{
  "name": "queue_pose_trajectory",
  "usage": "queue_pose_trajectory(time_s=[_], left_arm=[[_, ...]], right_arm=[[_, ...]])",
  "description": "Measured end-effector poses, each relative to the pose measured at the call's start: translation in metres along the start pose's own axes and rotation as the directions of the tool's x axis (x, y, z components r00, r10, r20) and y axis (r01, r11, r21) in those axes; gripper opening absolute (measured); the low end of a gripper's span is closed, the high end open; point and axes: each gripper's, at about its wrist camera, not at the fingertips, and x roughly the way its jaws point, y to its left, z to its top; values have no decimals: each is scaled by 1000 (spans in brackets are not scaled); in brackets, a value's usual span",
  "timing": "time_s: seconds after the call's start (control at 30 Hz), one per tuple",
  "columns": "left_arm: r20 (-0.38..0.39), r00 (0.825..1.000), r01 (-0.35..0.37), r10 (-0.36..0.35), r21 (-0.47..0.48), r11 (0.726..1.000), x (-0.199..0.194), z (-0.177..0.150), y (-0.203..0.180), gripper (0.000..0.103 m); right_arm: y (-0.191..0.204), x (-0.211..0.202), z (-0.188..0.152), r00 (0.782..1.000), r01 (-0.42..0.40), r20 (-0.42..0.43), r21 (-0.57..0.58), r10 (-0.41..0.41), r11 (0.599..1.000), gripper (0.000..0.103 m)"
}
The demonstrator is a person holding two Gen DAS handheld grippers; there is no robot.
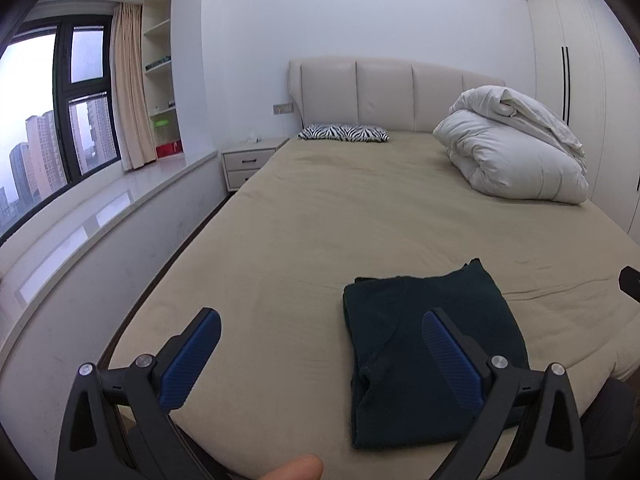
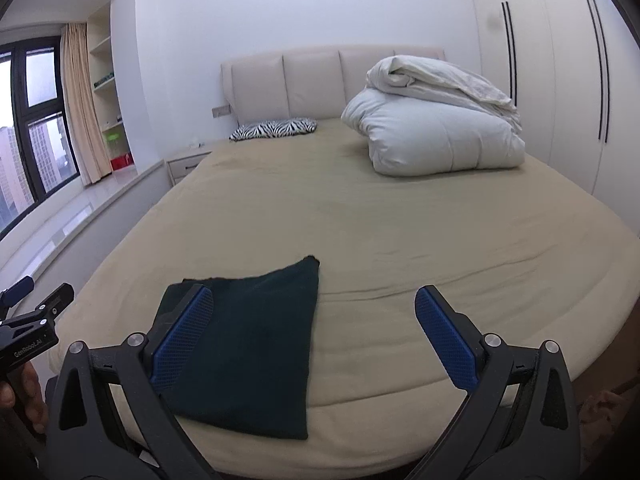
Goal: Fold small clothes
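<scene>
A dark green garment (image 1: 404,344) lies folded into a flat rectangle near the foot edge of the beige bed (image 1: 320,216). My left gripper (image 1: 322,320) hovers above the bed's near edge, open wide, with nothing between its blue pads; its right finger (image 1: 452,360) overlaps the garment in the picture only. In the right wrist view the same garment (image 2: 256,344) sits at lower left. My right gripper (image 2: 314,300) is open and empty above the sheet (image 2: 400,240), to the right of the garment. The left gripper's tip (image 2: 24,312) shows at that view's left edge.
A rolled white duvet (image 1: 516,148) lies at the far right of the bed, with a zebra-print pillow (image 1: 344,133) by the headboard. A nightstand (image 1: 248,162) and a window ledge (image 1: 100,216) run along the left. White wardrobe doors (image 2: 560,80) stand at right.
</scene>
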Motion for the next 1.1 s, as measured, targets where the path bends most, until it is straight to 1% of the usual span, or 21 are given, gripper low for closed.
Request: queue_pose_trajectory(time_s=[0.17,0.3,0.43,0.57,0.8,1.1], left_arm=[[-62,998,15,-15,4,1000,11,-15,-6,103],[-152,987,60,-61,-12,998,30,-31,-10,103],[-215,974,65,-67,-17,998,42,-44,-11,103],[-236,970,55,-55,-7,998,47,-54,-12,103],[-265,962,58,-64,-30,998,54,-58,-6,103],[-284,957,56,-59,-18,998,56,-65,-7,103]], right_arm=[[10,25,-18,997,9,-75,11,-8,1000,103],[18,43,-34,992,16,-127,3,-16,1000,103],[26,57,-48,987,57,-146,-49,-64,997,103],[33,74,-64,981,54,-182,-75,-67,996,103],[46,94,-85,969,47,-236,-117,-74,992,103],[49,105,-94,960,49,-269,-114,-78,992,103]])
